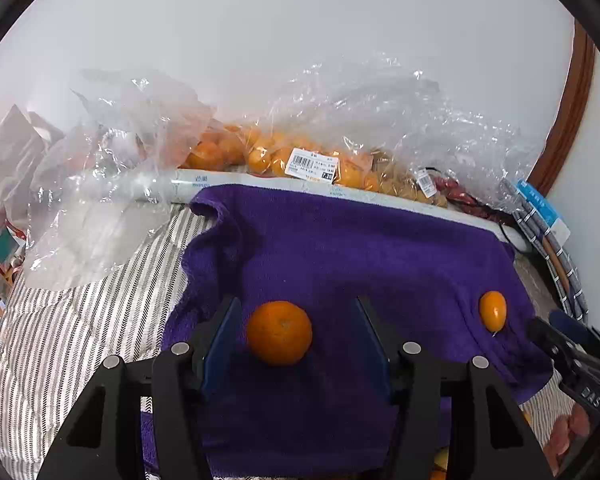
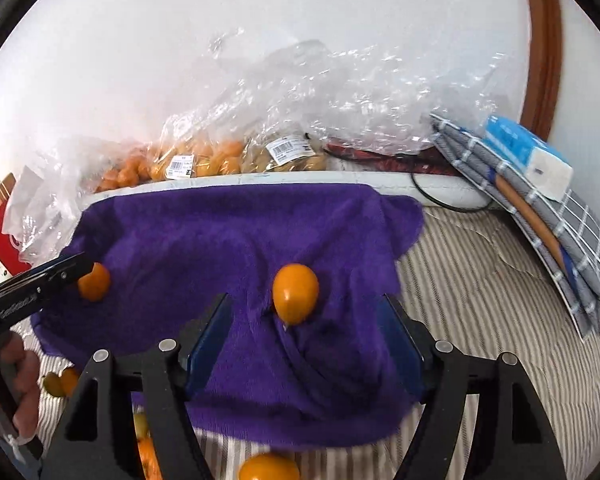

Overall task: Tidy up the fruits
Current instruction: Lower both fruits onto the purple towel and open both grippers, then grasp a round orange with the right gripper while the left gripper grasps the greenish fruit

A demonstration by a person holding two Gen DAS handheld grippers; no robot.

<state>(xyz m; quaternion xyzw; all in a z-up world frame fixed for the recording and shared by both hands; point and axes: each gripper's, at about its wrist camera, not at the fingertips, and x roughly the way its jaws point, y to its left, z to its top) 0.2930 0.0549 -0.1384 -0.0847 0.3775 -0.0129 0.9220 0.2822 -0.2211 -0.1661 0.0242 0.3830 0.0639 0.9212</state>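
Observation:
A round mandarin (image 1: 279, 333) lies on a purple towel (image 1: 340, 240). It sits between the fingers of my left gripper (image 1: 296, 320), which stands open with gaps on both sides of the fruit. A smaller oval orange fruit (image 2: 295, 293) rests on the same towel (image 2: 220, 232), just ahead of my right gripper (image 2: 304, 312). That gripper is open and touches nothing. The oval fruit (image 1: 492, 310) also shows in the left wrist view, with the right gripper's tip near it. The right wrist view shows the mandarin (image 2: 96, 282) beside the left gripper's finger.
Clear plastic bags of oranges (image 1: 260, 152) and other produce (image 2: 284, 156) line the back wall. Striped cloth (image 1: 80, 320) lies under the towel. Folded checked cloths with a blue box (image 2: 540, 200) stand at the right. Loose fruits (image 2: 268, 468) lie near the front edge. A hand (image 2: 20, 380) holds the left gripper.

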